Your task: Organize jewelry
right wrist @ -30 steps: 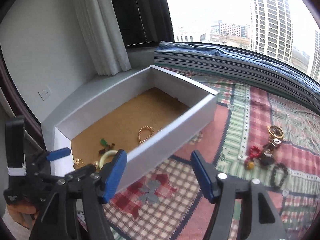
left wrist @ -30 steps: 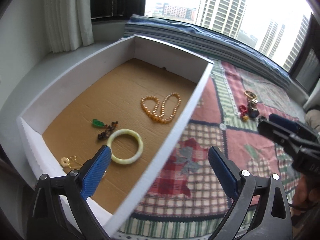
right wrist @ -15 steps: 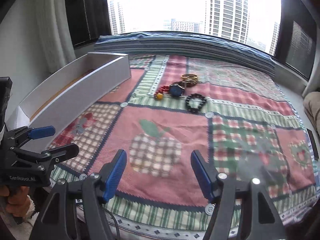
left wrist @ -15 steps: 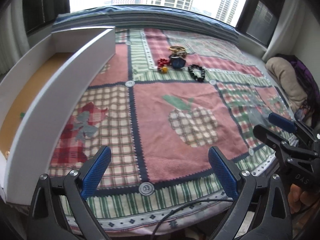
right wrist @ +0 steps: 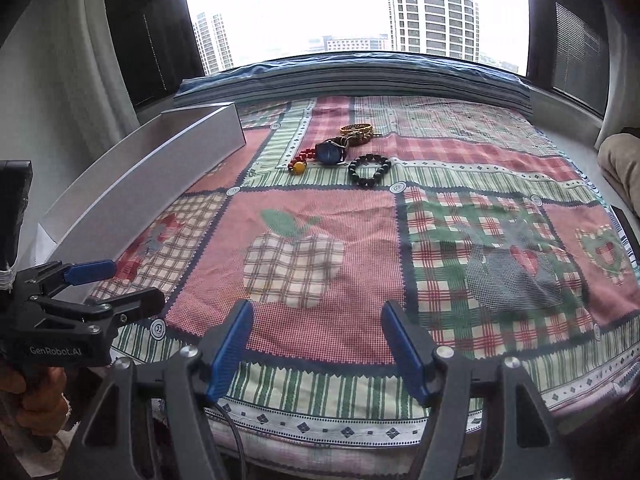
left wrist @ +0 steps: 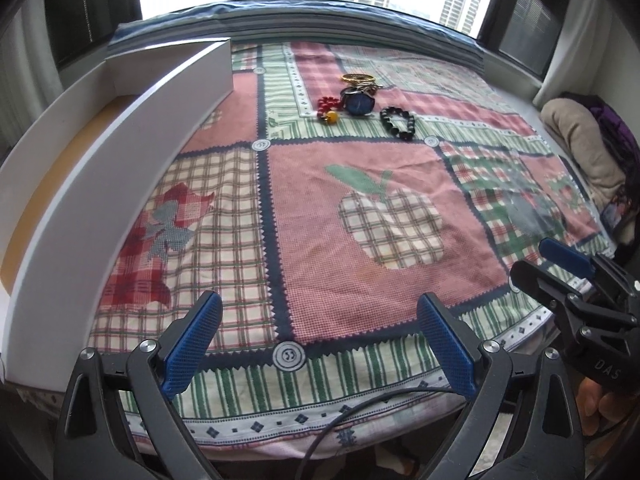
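I've got both grippers, left point(left wrist: 316, 332) and right point(right wrist: 316, 344), jaws wide, nothing held, ribbed blue pads over the woven patchwork cloth point(left wrist: 360, 208). Jewelry heap far side: round blue-faced watch point(left wrist: 359, 103), black bead bracelet point(left wrist: 397, 119), red beads point(left wrist: 328, 105), gold bangle point(left wrist: 357, 77). White box point(left wrist: 120, 168) at left.

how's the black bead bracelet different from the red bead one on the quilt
The black bead bracelet lies as an open round loop, apart from the other pieces; the red bead bracelet lies bunched in a line, reaching up to the blue-faced watch. The black one is one colour throughout; the red one ends in a yellow bead. Both lie on the patchwork quilt, outside the white box.
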The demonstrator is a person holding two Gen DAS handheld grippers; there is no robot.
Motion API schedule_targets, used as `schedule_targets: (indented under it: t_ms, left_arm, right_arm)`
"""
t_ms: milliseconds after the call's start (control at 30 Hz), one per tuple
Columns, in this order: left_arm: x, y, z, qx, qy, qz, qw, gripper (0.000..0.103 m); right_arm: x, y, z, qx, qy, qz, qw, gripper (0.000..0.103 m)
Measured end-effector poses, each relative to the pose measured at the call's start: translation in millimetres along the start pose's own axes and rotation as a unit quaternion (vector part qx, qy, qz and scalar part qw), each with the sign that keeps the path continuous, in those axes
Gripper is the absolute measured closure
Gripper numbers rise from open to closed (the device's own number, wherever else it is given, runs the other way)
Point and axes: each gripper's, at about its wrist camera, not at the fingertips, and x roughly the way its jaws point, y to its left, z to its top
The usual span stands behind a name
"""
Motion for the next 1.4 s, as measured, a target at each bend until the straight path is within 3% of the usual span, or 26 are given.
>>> schedule_targets:
  t_ms: [700,833,967,1100,1233,1300,1400]
  left_arm:
    - [24.2,14.1,-1.5,-0.025,0.033,0.001,0.9992,0.005]
    - [25.5,20.8,-0.4,-0.033,0.033,-0.001,0.9989,0.005]
    - [26.6,28.0,-0.1,-0.040,0.033,-0.003,0.9986,0.005]
    - [25.0,37.8,0.3,-0.053,0.031,0.000,0.9981,0.005]
    - [20.0,51.5,1.3,-0.070,0.025,0.009,0.9972,0.005]
    - [17.9,59.0,0.5,-0.080,0.025,0.014,0.9964,0.005]
    - [16.9,68.3,-2.5,-0.092,0.028,0.018,0.9952,0.005]
  right_arm:
    - [22.5,-15.4,14.5,0.028,0.044,0.029,0.998,0.035]
    - [27.6,-23.7,45.3,0.025,0.055,0.059,0.996,0.035]
    - [42.9,-40.3,114.3,0.042,0.064,0.104,0.992,0.035]
    - [103.7,-63.9,193.2,0.081,0.088,0.089,0.989,0.035]
    - [199.6,-94.2,236.2,0.168,0.151,0.081,0.971,0.036]
    - [241.1,-102.5,245.1,0.198,0.171,0.083,0.962,0.052]
    - [282.2,-111.0,249.5,0.243,0.184,0.079,0.949,0.059]
